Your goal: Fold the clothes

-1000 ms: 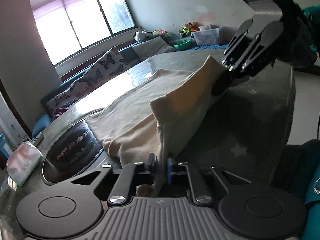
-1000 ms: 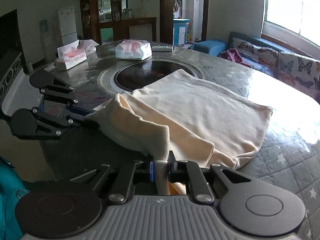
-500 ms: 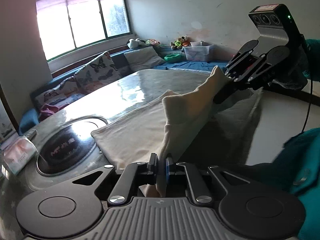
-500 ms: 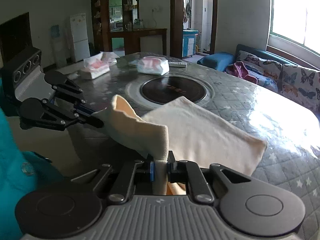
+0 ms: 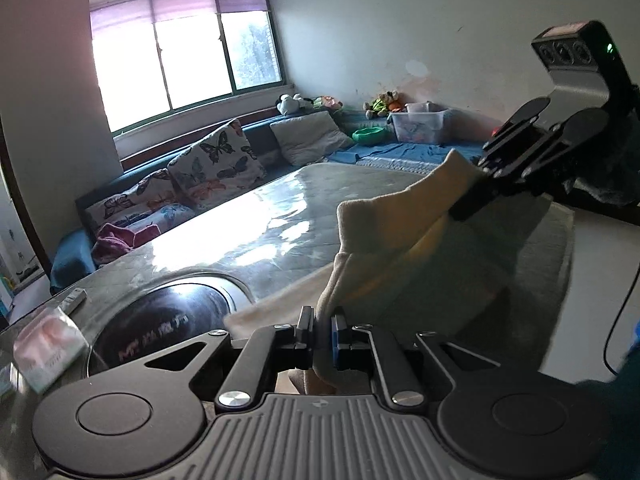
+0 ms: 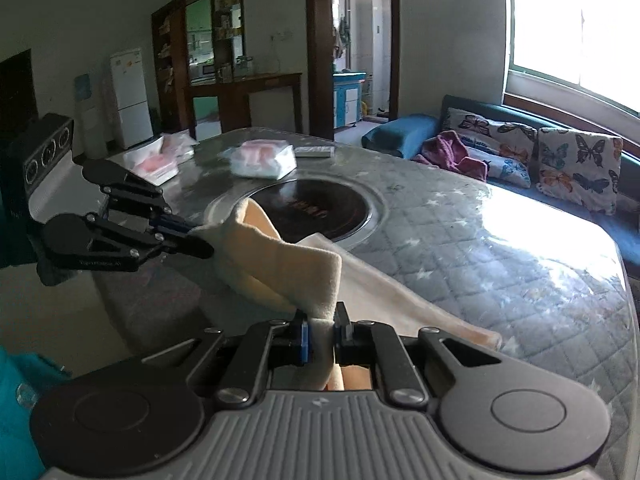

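Change since earlier frames: both grippers are lifting higher and drawing back toward the near table rim, so less of the cream garment [image 6: 280,264] is lying flat and more is hanging in the air between them.
Left gripper [image 5: 321,334]: its jaws are closing together on one corner of the garment; in the right wrist view it [image 6: 192,236] is appearing at 9 o'clock, pinching the raised corner.
Right gripper [image 6: 322,336]: its jaws are clamping the other corner, with cloth bunching between the blue pads; in the left wrist view it [image 5: 476,196] is showing at 2 o'clock, gripping the far corner.
Garment position: the held edge is stretching between the two grippers above the table edge, sagging in the middle and doubling over itself; the lower part is trailing down onto the table [image 6: 500,248] at 5 o'clock in the right wrist view.
Table: a quilted star-print cover under a glossy sheet is reflecting window light.
Inset cooktop [image 6: 316,208]: a round dark plate in the table is lying just beyond the garment's far edge.
Tissue packs: one [image 6: 262,160] is sitting past the cooktop at 12 o'clock, another [image 6: 156,166] at 10 o'clock.
Sofa [image 6: 560,160]: butterfly-print cushions are lining it under the window at 2 o'clock.
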Demonstrator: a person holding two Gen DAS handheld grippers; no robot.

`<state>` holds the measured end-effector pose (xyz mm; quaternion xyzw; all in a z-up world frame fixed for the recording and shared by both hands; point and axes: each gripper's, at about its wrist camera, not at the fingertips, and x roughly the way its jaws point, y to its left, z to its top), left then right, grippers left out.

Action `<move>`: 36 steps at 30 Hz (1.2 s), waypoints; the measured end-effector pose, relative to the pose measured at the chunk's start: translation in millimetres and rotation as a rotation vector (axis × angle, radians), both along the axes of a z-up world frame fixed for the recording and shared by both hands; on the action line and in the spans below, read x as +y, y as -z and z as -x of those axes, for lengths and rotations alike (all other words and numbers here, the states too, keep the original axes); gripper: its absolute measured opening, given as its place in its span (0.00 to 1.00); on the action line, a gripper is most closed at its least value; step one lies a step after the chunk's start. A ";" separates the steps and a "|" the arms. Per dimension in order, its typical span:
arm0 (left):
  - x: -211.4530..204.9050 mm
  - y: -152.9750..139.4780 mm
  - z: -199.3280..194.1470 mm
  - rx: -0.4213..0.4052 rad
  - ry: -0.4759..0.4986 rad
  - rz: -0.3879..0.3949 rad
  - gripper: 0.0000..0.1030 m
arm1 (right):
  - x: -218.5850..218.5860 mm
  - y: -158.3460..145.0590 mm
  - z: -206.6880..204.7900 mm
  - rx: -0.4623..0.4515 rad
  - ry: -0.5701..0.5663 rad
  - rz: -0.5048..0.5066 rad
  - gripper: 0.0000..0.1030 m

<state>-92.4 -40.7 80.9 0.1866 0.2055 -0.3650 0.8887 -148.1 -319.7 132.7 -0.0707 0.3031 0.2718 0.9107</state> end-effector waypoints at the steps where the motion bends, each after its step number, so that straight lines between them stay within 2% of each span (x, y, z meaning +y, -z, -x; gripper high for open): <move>1: -3.7 1.2 -9.4 0.003 0.000 -0.004 0.08 | -1.4 0.6 -8.9 0.002 0.006 0.000 0.09; 9: -38.4 20.9 -75.4 0.035 -0.014 -0.047 0.08 | -15.3 15.6 -80.7 0.026 0.055 0.012 0.09; 14: -51.6 45.6 -114.3 0.104 -0.086 -0.047 0.09 | -21.0 49.6 -119.6 0.064 0.148 0.004 0.12; 16: -53.4 53.0 -123.8 0.125 -0.120 -0.042 0.11 | -25.5 64.4 -130.0 0.072 0.200 -0.016 0.13; 18: -54.0 58.3 -131.6 0.143 -0.150 -0.035 0.12 | -30.4 76.1 -136.7 0.080 0.245 -0.038 0.18; 20: -52.5 58.6 -137.0 0.143 -0.172 -0.032 0.20 | -35.4 85.2 -140.6 0.087 0.283 -0.059 0.21; 21: -51.6 57.5 -138.0 0.137 -0.194 -0.034 0.23 | -36.3 87.2 -141.3 0.086 0.301 -0.050 0.21; 26: -29.8 45.2 -135.2 0.162 -0.308 0.027 0.22 | -39.8 84.2 -133.3 0.056 0.345 -0.040 0.21; 27: -24.4 41.7 -131.3 0.170 -0.322 0.044 0.26 | -39.5 81.6 -129.2 0.047 0.347 -0.039 0.21; 28: -18.9 38.8 -124.1 0.179 -0.322 0.062 0.34 | -37.4 77.1 -121.6 0.042 0.348 -0.040 0.22; 30: -9.6 34.9 -108.1 0.202 -0.323 0.089 0.40 | -31.3 72.4 -106.4 0.026 0.326 -0.034 0.24; 34: 2.7 36.1 -77.4 0.280 -0.330 0.126 0.40 | -15.0 68.7 -77.8 0.027 0.248 -0.026 0.26; 36: 4.6 38.9 -74.3 0.314 -0.345 0.136 0.40 | -5.3 69.6 -68.8 0.024 0.200 -0.022 0.30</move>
